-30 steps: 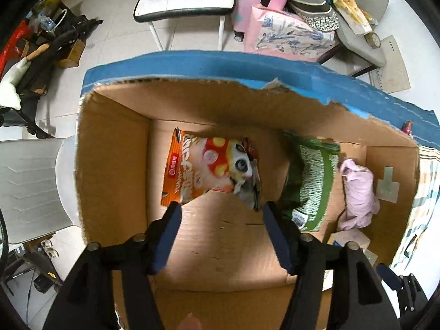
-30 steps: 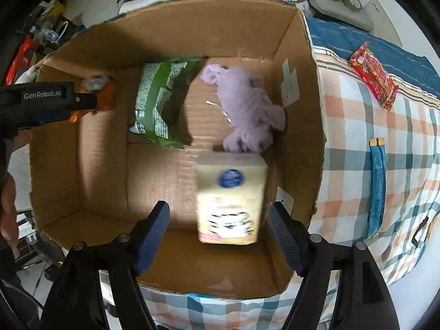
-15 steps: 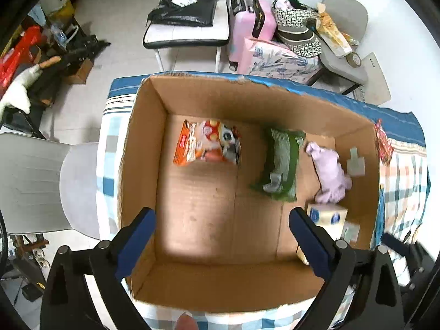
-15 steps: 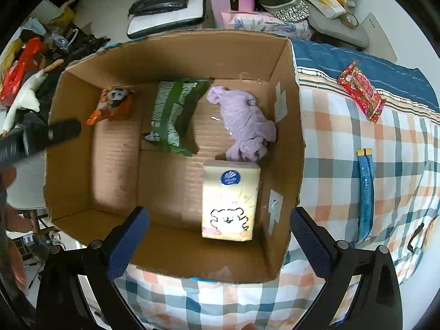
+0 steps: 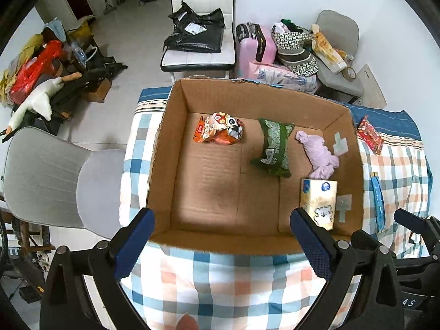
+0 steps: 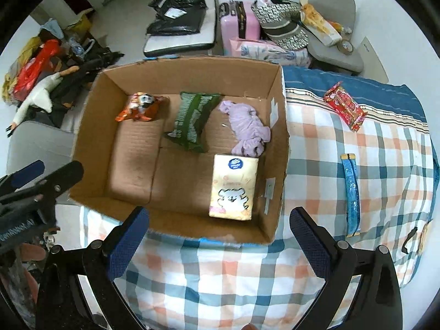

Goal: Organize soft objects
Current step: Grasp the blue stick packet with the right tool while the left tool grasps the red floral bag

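A checked cloth [image 6: 357, 143] is covering the table, and the cardboard box [image 5: 165, 148] is sitting open on it. Inside the box, 4 soft things are lying apart from the grippers: the green packet [image 5: 273, 148] is resting near the middle of the box floor, the purple cloth [image 5: 319, 152] is bunching beside the box's right wall, the tissue pack [image 6: 233, 187] is lying just in front of the purple cloth near the box's front right corner, and the orange snack bag [image 5: 218, 132] is sitting toward the box's back left. A red packet [image 6: 345, 106] is lying outside the box, on the cloth to its right. The left gripper [image 5: 220, 244] is hanging over the box's front edge, jaws spread wide and holding nothing. The right gripper [image 6: 218, 244] is hovering in front of the box, likewise spread and empty.
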`<action>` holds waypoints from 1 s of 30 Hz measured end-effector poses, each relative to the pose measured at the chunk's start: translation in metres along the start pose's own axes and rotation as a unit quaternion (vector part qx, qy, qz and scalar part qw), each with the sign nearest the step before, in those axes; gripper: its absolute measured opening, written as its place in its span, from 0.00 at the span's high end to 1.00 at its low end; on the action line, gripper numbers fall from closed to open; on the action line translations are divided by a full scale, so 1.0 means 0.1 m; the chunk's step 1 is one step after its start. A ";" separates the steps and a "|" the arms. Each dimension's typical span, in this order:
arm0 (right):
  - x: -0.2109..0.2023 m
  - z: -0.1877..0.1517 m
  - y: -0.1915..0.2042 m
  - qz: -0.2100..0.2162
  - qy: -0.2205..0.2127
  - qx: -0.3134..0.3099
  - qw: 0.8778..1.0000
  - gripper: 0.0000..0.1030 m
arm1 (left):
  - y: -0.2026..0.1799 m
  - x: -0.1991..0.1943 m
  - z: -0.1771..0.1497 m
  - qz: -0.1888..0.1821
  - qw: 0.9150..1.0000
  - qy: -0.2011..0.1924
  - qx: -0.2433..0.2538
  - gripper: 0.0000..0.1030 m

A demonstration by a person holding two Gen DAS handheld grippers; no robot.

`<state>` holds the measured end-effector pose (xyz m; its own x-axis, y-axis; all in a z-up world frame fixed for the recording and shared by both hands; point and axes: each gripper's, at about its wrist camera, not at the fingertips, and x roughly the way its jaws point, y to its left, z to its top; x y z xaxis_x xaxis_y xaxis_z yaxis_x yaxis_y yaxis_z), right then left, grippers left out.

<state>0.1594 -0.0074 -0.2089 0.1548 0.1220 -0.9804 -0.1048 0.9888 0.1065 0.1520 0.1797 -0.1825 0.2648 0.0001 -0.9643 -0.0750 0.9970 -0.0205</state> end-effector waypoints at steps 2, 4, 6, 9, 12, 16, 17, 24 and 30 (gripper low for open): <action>-0.07 -0.05 -0.03 0.009 -0.004 -0.003 1.000 0.00 | -0.06 -0.06 -0.06 -0.005 1.000 -0.003 -0.003 0.02; -0.15 -0.10 -0.12 0.016 -0.010 0.000 1.000 0.00 | -0.15 -0.12 -0.09 -0.007 1.000 -0.008 -0.005 0.02; -0.23 -0.15 -0.31 0.018 -0.015 0.009 1.000 0.00 | -0.30 -0.18 -0.12 -0.013 1.000 -0.011 -0.007 0.02; -0.30 -0.21 -0.66 0.011 -0.019 0.027 0.999 0.00 | -0.65 -0.22 -0.12 -0.022 1.000 -0.011 0.005 0.02; -0.21 -0.24 -1.20 -0.015 -0.007 0.060 0.998 0.00 | -1.03 -0.15 -0.09 -0.011 1.000 -0.009 0.021 0.02; 0.20 -0.23 -1.99 -0.061 0.024 0.105 0.992 0.00 | -1.59 0.14 -0.01 0.030 0.999 0.002 0.043 0.02; 0.34 -0.23 -2.16 -0.067 0.033 0.114 0.991 0.00 | -1.69 0.22 0.00 0.038 0.998 0.006 0.047 0.02; 1.28 -0.19 -2.83 -0.039 0.112 0.153 0.981 0.18 | -2.26 0.73 0.15 0.088 0.993 0.038 0.071 0.02; 1.64 -0.17 -3.04 -0.030 0.140 0.146 0.979 0.64 | -2.63 0.79 0.40 0.090 0.993 0.041 0.068 0.02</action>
<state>0.1999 -0.2891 -0.4046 -0.1266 0.0743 -0.9892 0.1880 0.9809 0.0496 0.2313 -0.0793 -0.2427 0.1790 0.1795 -0.9673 0.0185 0.9824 0.1857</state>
